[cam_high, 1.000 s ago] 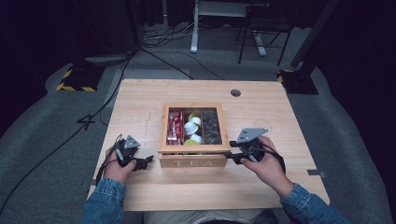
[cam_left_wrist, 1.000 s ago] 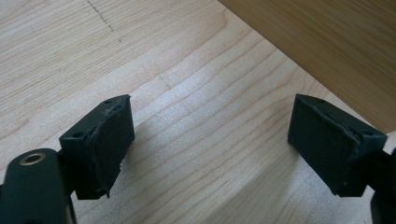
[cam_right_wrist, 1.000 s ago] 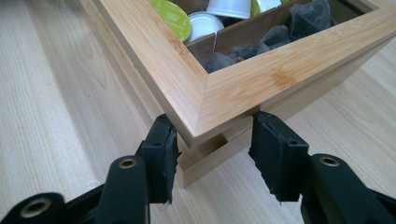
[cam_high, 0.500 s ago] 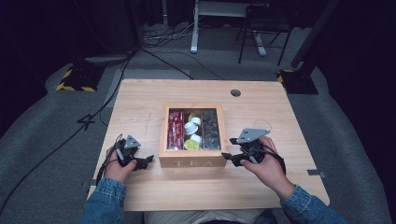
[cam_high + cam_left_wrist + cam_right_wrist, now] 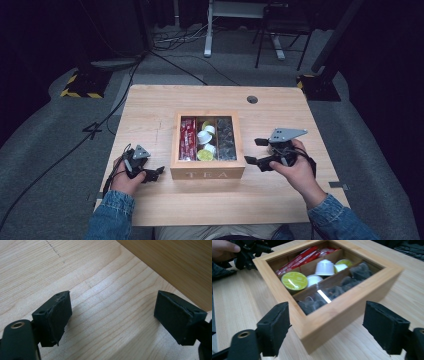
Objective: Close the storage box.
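A wooden tea box [image 5: 207, 175] marked TEA sits mid-table under a windowed lid. Inside lie red packets [image 5: 188, 139], white and yellow-green capsules [image 5: 205, 142] and dark tea bags [image 5: 226, 140]. My right gripper [image 5: 254, 151] hovers just right of the box's front right corner. Its jaws have just been opening and now stand wide. In the right gripper view the box [image 5: 352, 297] corner lies ahead of the gripper [image 5: 327, 327], touching neither pad. My left gripper [image 5: 156, 173] rests open on the table left of the box. Nothing is between its pads [image 5: 60, 315], and the box wall [image 5: 180, 262] is close by.
The wooden table [image 5: 150, 105] has a round cable hole [image 5: 252, 99] at the back right. Cables run over the grey floor on the left [image 5: 75, 145]. Chair and desk legs [image 5: 265, 45] stand beyond the far edge. The other hand and gripper [image 5: 242, 252] show past the box.
My right gripper has drawn back to the right, away from the box's front right corner, and its jaws have spread wider. The left hand and the box have stayed put.
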A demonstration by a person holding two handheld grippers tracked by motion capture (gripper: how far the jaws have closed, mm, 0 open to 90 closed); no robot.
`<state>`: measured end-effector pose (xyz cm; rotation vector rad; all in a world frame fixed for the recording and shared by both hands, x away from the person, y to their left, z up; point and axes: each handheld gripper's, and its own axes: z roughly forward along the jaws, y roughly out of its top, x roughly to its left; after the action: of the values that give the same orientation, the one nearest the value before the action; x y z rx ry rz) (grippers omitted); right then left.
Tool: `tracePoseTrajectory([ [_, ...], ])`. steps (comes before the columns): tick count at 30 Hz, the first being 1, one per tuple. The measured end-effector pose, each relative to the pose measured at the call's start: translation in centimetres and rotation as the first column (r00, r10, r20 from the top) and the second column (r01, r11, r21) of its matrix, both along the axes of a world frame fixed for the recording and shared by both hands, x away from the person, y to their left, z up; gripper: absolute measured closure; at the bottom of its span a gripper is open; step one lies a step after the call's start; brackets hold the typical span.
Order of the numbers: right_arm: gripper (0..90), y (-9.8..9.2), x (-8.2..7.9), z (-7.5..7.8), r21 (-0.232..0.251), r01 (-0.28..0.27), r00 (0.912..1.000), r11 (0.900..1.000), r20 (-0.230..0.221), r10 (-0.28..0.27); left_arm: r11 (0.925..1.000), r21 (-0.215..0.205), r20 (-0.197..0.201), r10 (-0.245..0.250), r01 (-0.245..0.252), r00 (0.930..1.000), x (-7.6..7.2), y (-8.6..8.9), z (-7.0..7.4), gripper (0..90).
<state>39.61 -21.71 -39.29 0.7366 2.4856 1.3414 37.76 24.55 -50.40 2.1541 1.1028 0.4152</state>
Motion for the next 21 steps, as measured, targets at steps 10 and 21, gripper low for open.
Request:
tracePoseTrajectory([
  [10,16.5,-5.2,0.4,1.2,-0.002,0.098,0.9951,0.995,-0.005,-0.098,0.9999,0.000,0.000,-0.013,0.013,0.9999,-0.1,0.3,0.0,15.1],
  [21,18.8,-10.9,0.7,0.9,-0.056,0.215,0.9752,0.975,-0.043,-0.217,0.9995,0.001,-0.004,-0.033,0.033,0.9995,0.6,0.5,0.0,14.4],
])
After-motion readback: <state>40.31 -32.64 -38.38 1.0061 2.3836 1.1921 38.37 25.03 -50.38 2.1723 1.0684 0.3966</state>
